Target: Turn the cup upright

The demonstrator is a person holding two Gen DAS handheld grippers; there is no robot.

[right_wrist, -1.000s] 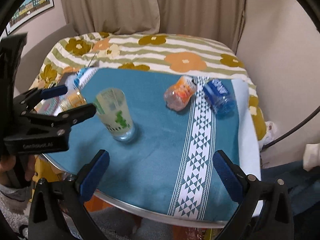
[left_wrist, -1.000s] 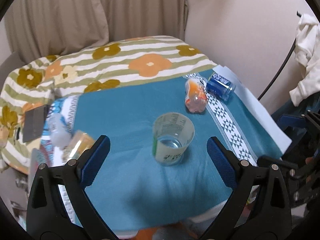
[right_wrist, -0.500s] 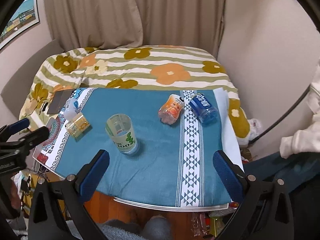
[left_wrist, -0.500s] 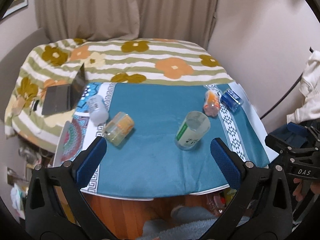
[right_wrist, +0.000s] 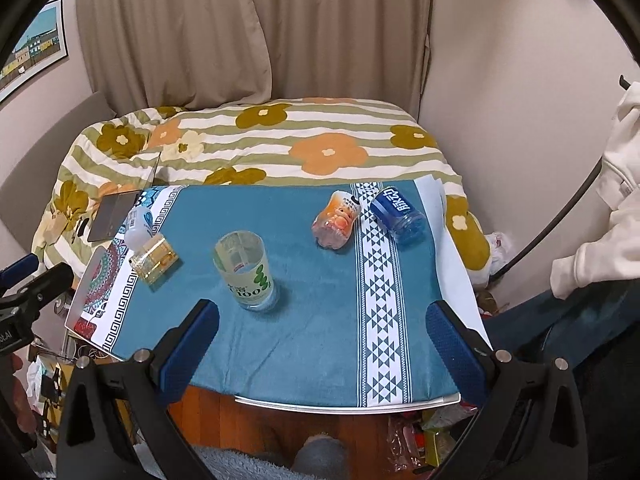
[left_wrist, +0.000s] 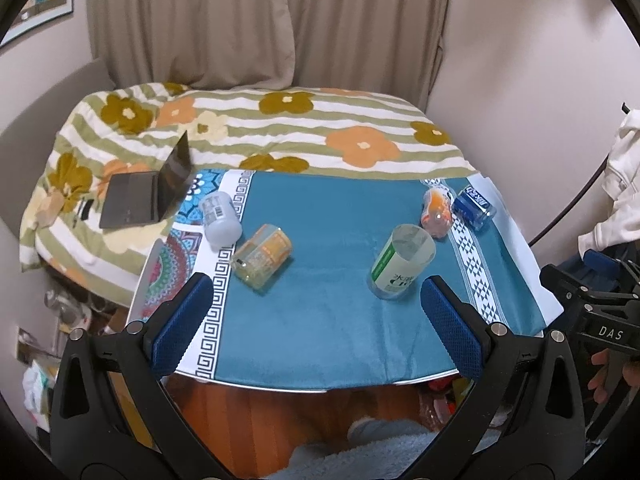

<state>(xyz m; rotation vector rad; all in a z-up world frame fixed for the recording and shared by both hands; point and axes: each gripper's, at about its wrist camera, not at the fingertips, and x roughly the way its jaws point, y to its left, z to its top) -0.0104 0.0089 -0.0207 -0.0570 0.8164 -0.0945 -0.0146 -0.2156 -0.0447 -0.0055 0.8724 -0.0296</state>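
A clear cup with a green label [left_wrist: 400,265] [right_wrist: 246,270] stands upright, mouth up, on the teal cloth of the low table [left_wrist: 320,332] [right_wrist: 316,344]. My left gripper [left_wrist: 320,320] is open and empty, held back from the table's near edge, with the cup ahead and to the right of its middle. My right gripper [right_wrist: 320,340] is open and empty, also back at the near edge, with the cup ahead and to the left.
An orange bottle [left_wrist: 437,212] [right_wrist: 338,218] and a blue bottle [left_wrist: 476,207] [right_wrist: 398,212] lie at the table's far right. A yellow jar [left_wrist: 262,257] [right_wrist: 156,262] and a white bottle [left_wrist: 219,218] lie at the left. A laptop [left_wrist: 148,192] rests on the flowered bedding behind.
Both grippers have pulled back and up from the cup, so the whole table now shows. The cup stands where it was.
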